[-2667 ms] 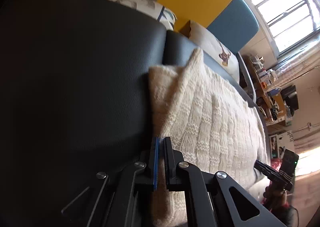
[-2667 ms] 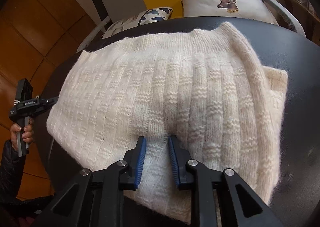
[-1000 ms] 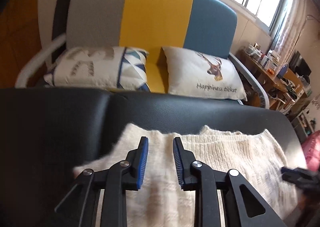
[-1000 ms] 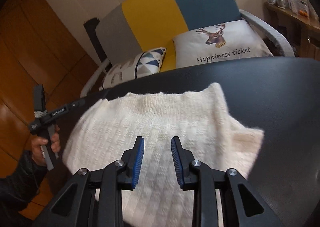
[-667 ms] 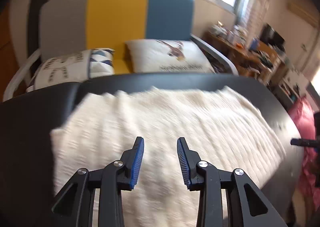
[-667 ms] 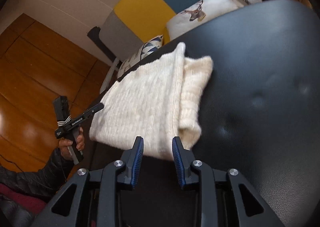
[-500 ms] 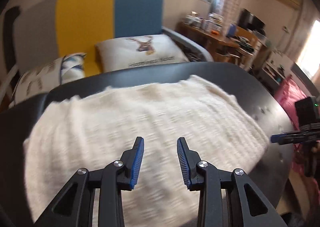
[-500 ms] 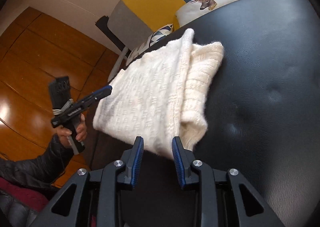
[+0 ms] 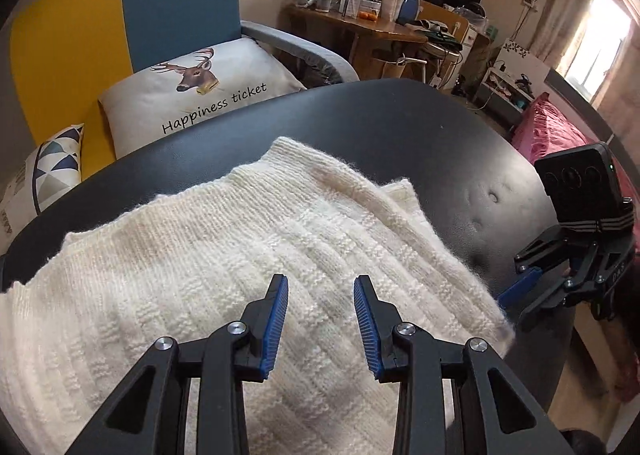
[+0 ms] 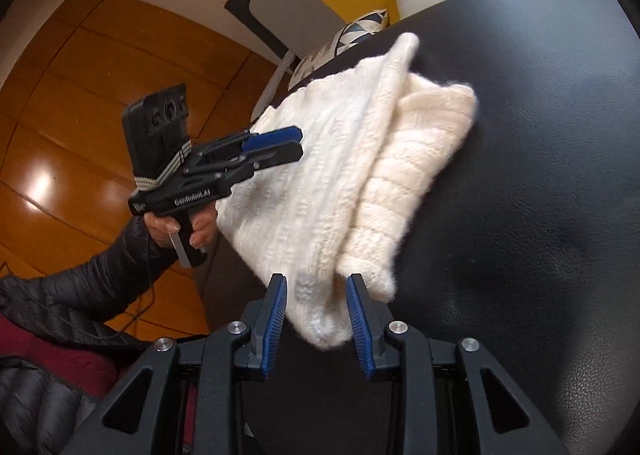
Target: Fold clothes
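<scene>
Cream knitted sweater (image 9: 224,279) lies folded on a black padded surface (image 9: 420,143), a dimpled leather-like top. One folded layer sits over another; the lower layer's ribbed edge (image 10: 420,143) shows along the side facing the bare black area.

Left claw (image 9: 320,315): hangs over the middle of the sweater, blue pads apart with a clear gap, nothing between them. From its own camera contact with the knit is hard to judge; in the right wrist view it (image 10: 276,143) appears raised above the sweater's far edge, held by a hand (image 10: 184,227) in a dark puffer sleeve (image 10: 80,283).

Right claw (image 10: 316,315): at the sweater's near corner. The corner (image 10: 320,315) hangs between the two blue pads, which stand apart; the pads do not look pressed on the wool. In the left wrist view this claw (image 9: 516,287) sits at the sweater's right edge.

Background: sofa with yellow and blue back panels (image 9: 120,15), a deer cushion (image 9: 200,95) lettered "Happiness ticket", a triangle-patterned cushion (image 9: 52,167). A cluttered wooden desk (image 9: 360,27) beyond. Orange wooden flooring (image 10: 60,115).
</scene>
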A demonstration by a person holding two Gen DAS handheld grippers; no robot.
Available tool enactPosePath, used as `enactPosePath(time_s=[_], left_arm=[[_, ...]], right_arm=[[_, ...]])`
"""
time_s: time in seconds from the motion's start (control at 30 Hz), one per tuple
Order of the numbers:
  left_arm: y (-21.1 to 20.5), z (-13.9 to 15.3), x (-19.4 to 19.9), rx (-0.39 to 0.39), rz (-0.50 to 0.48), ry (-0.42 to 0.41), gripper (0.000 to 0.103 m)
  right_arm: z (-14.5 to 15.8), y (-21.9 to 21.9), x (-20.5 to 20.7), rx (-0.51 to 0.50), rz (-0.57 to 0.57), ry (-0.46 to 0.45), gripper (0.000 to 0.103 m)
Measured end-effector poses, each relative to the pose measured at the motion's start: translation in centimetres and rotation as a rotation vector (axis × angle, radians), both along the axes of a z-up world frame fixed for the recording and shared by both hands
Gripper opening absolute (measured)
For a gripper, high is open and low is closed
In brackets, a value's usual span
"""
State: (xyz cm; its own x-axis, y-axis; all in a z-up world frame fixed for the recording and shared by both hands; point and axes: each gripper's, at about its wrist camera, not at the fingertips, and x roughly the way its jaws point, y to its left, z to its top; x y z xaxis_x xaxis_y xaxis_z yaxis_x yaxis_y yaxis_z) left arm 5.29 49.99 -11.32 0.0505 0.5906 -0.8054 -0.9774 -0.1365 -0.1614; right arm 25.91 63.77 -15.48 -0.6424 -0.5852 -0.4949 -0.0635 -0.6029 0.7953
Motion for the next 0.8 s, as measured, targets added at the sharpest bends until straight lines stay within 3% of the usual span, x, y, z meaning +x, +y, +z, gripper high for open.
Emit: enactPosePath(time_s=[0.3, 0.4, 0.47, 0.53, 0.63, 0.73, 0.77, 0.8], left_arm=[[0.4, -1.3, 0.6, -0.012, -0.034, -0.016, 0.035], [0.6, -1.8, 0.7, -0.038, -0.04, -0.036, 0.035], [0.1, -2.4, 1.8, -0.064, -0.072, -0.03, 0.035], [-1.0, -2.9, 3.4, -0.055, -0.088, 0.011, 0.035], [-1.9, -2.9, 4.2, -0.044, -0.063, -0.014, 0.035], [-1.9, -1.8, 3.5, -0.026, -0.038, -0.077, 0.035], [-1.7, -1.3, 3.2, -0.016, -0.035, -0.095, 0.035], [-1.5, -0.5, 3.0, 0.008, -0.038, -0.102, 0.035]], right_arm=[[-1.3, -3.7, -3.0, -0.141, 0.249, -0.018, 0.032], [0.6, -6.4, -2.7, -0.107, 0.41, -0.009, 0.032], [-0.4, -8.0, -2.5, -0.005, 0.465, -0.132, 0.03], [-1.1, -8.0, -1.8, -0.017, 0.444, -0.159, 0.02], [-0.7, -7.6, -0.7, -0.012, 0.384, -0.15, 0.02], [0.9, -7.1, 0.9, 0.047, 0.321, -0.138, 0.022], [1.7, -6.8, 1.6, 0.066, 0.294, -0.128, 0.03], [2.5, -6.4, 2.2, 0.083, 0.267, -0.117, 0.031]])
